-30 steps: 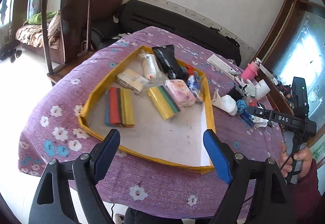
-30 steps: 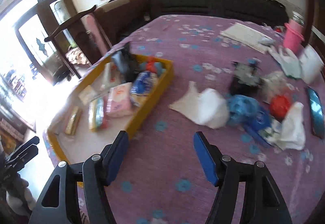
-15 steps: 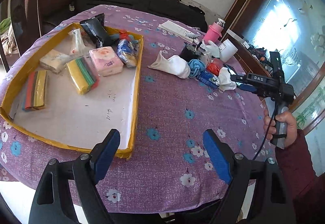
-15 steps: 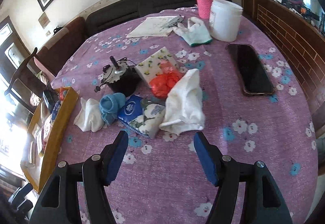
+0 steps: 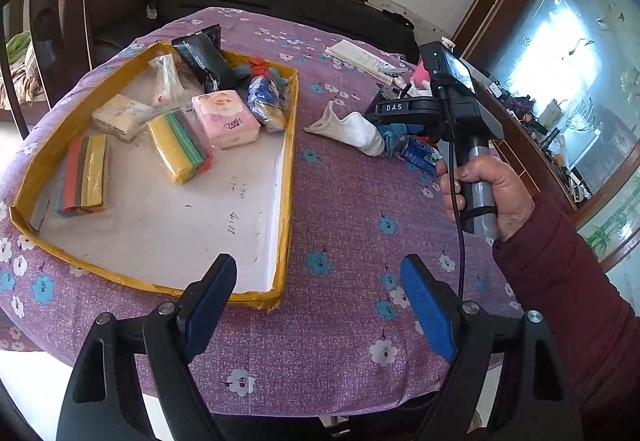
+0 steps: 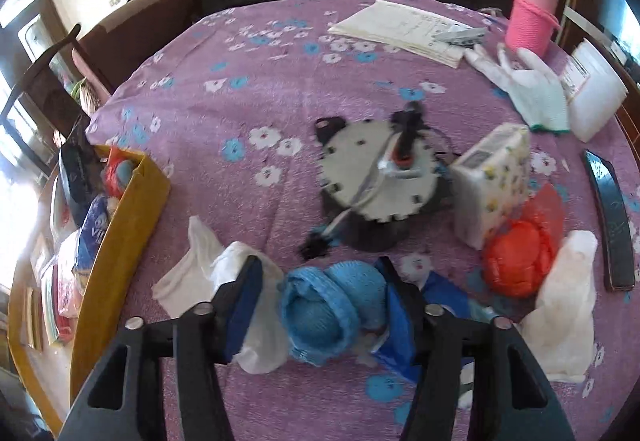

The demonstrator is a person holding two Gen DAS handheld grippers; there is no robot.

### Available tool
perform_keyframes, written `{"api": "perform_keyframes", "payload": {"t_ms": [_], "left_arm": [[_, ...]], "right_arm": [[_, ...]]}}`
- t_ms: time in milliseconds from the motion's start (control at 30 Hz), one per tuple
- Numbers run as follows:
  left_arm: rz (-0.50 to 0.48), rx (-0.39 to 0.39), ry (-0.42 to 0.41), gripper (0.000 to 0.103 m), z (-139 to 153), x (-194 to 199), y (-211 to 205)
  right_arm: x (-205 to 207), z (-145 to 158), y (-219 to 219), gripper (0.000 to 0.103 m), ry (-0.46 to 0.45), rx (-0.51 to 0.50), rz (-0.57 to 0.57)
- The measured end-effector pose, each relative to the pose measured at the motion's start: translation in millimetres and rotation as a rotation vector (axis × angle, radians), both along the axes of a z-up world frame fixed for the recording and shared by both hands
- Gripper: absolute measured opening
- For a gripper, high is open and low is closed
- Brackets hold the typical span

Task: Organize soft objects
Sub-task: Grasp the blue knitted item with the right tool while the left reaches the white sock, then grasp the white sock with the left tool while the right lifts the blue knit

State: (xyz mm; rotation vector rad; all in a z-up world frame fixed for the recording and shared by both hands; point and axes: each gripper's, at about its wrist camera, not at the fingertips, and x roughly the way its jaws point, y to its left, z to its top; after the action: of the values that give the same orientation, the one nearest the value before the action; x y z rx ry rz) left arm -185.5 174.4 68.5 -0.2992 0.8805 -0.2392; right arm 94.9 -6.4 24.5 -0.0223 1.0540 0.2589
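While our right gripper [image 6: 320, 305] has just been closing, half-shut jaws straddle the blue knitted roll [image 6: 320, 315], which lies crosswise at twelve o'clock, not clearly pinched; our left gripper [image 5: 320, 305] hangs wide, empty, farther off.

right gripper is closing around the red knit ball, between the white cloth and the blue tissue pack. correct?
Not quite: the ball is blue, not red. The right wrist view shows the right gripper with its jaws, which have just been closing, around the blue knit ball, between the white cloth and the blue tissue pack. The red item lies further right, untouched.
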Motion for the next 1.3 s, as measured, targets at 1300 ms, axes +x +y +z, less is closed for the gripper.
{"api": "perform_keyframes", "payload": {"t_ms": [1300], "left_arm": [[-0.251, 0.2, 0.021, 0.086, -31, 55, -129]], "right_arm": [[-146, -11, -105, 0.04, 0.026, 0.076, 0.059]]}}
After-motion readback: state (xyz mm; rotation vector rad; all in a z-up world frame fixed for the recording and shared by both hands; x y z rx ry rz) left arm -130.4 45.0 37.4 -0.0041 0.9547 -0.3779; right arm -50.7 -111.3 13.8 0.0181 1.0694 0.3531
